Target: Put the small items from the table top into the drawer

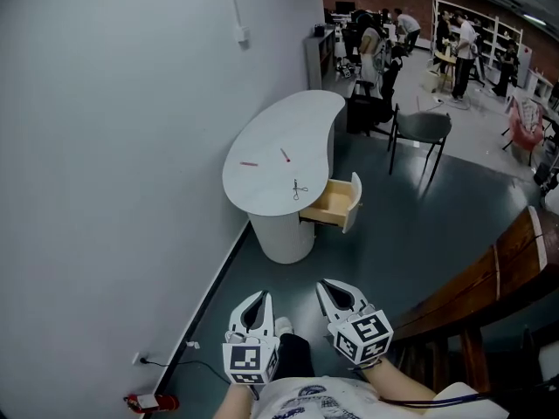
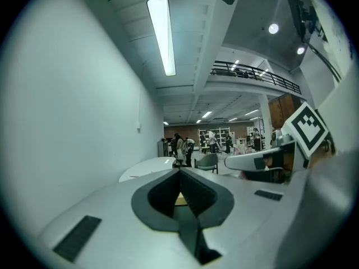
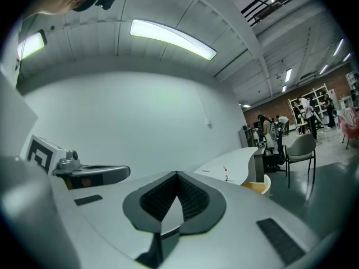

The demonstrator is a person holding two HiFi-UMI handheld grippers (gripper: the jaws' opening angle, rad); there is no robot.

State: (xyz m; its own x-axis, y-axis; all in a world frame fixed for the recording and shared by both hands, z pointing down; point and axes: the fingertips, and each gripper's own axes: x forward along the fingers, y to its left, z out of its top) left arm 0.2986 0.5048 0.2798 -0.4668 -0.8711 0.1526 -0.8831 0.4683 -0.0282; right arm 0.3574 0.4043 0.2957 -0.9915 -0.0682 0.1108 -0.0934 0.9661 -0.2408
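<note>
Well ahead of me a white curved table (image 1: 279,138) stands against the wall. On it lie a pink pen (image 1: 249,164), a small red item (image 1: 286,155) and a pair of scissors (image 1: 297,190). A wooden drawer (image 1: 336,203) hangs open from the table's right side. My left gripper (image 1: 258,297) and right gripper (image 1: 329,285) are held low, close to my body and far from the table. Both are shut and hold nothing. The right gripper view shows the table (image 3: 235,161), scissors (image 3: 227,179) and drawer (image 3: 255,186) beyond the shut right gripper (image 3: 177,174). The left gripper (image 2: 179,171) points the same way.
A plain wall (image 1: 113,147) runs along the left. A dark chair (image 1: 419,129) stands beyond the drawer, with several people and shelves farther back. A wooden rail (image 1: 489,278) crosses at the right. A red object with a cable (image 1: 150,401) lies on the floor by the wall.
</note>
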